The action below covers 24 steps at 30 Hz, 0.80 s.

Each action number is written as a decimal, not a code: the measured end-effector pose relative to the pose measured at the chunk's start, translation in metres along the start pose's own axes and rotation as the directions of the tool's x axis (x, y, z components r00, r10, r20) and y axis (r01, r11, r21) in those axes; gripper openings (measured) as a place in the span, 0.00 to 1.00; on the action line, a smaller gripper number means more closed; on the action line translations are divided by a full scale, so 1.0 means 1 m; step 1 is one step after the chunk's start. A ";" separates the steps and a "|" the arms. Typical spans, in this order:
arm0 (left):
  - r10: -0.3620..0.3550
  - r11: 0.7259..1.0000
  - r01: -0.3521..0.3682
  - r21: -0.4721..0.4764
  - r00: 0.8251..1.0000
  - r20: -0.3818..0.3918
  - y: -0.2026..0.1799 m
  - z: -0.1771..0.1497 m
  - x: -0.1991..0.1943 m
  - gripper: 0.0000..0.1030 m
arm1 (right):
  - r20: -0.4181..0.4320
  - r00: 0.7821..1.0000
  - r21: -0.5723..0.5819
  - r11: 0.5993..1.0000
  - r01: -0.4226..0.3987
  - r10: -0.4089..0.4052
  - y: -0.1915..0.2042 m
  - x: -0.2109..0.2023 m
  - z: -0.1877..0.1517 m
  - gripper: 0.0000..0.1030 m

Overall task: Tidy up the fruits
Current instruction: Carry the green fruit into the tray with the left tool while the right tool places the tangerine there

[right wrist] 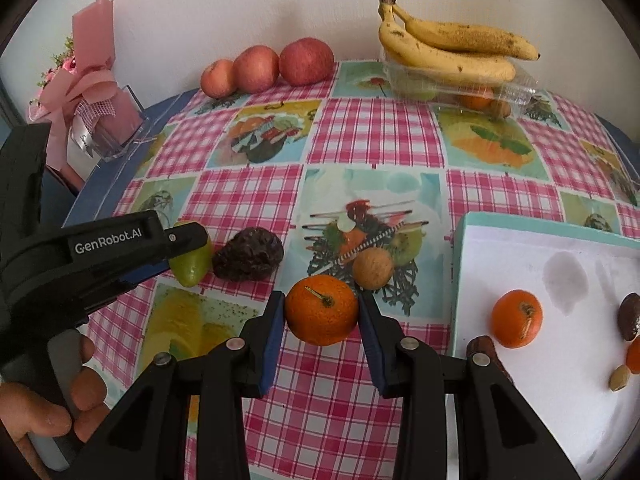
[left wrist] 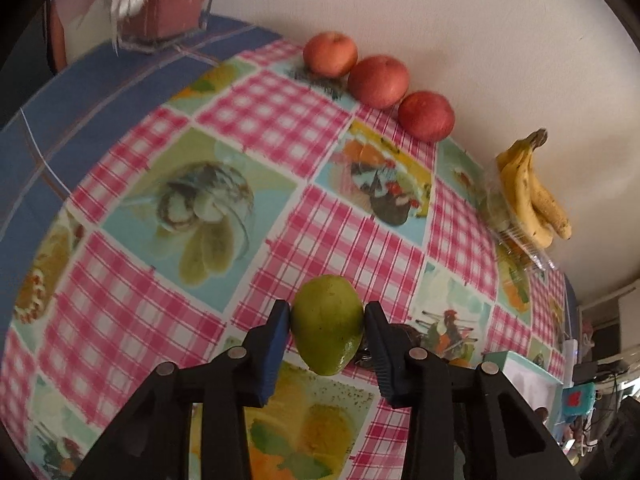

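Note:
My left gripper (left wrist: 326,322) is shut on a small green fruit (left wrist: 327,324), its blue pads pressed against both sides. In the right wrist view that same green fruit (right wrist: 191,259) shows at the left, partly hidden by the left gripper (right wrist: 176,250). My right gripper (right wrist: 322,312) is shut on an orange mandarin (right wrist: 322,309) just above the checked tablecloth (right wrist: 320,392). A dark wrinkled fruit (right wrist: 248,255) and a round brown nut (right wrist: 373,269) lie on the cloth between the two grippers. Another mandarin (right wrist: 517,319) sits in the white tray (right wrist: 560,248) at the right.
Three red apples (right wrist: 306,61) line the wall at the back. Bananas (right wrist: 448,50) rest on a clear plastic box (right wrist: 516,88) holding more fruit. A pink wrapped bouquet (right wrist: 94,92) stands at the back left. The tray also holds small brown and orange pieces (right wrist: 630,316). A hand (right wrist: 48,408) holds the left gripper.

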<state>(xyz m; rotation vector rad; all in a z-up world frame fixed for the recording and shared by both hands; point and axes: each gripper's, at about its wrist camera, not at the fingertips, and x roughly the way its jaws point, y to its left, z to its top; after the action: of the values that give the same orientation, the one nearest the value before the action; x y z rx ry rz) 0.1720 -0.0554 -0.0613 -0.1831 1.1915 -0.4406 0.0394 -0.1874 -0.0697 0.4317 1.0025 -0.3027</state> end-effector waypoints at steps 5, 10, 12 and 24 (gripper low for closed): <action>-0.002 1.000 0.001 0.006 0.999 0.037 -0.002 0.003 -0.026 0.40 | 0.040 0.999 0.006 1.000 -0.002 0.002 0.000 -0.018 0.006 0.37; -0.005 1.000 0.004 0.022 0.998 0.064 -0.007 -0.001 -0.050 0.40 | 0.083 0.996 0.021 1.000 0.016 -0.018 -0.005 -0.042 0.009 0.37; -0.011 0.999 0.008 0.034 0.997 0.075 -0.011 -0.004 -0.058 0.40 | 0.093 0.995 0.028 0.999 0.033 -0.035 -0.008 -0.050 0.010 0.37; -0.060 0.995 0.051 0.089 0.994 0.093 -0.034 -0.030 -0.088 0.40 | 0.118 0.988 0.091 0.992 0.092 -0.102 -0.039 -0.093 0.001 0.37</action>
<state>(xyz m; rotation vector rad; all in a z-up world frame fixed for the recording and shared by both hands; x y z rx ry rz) 0.1100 -0.0456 0.0151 -0.1612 1.0729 -0.5258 -0.0239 -0.2179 0.0025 0.4365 0.8939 -0.4559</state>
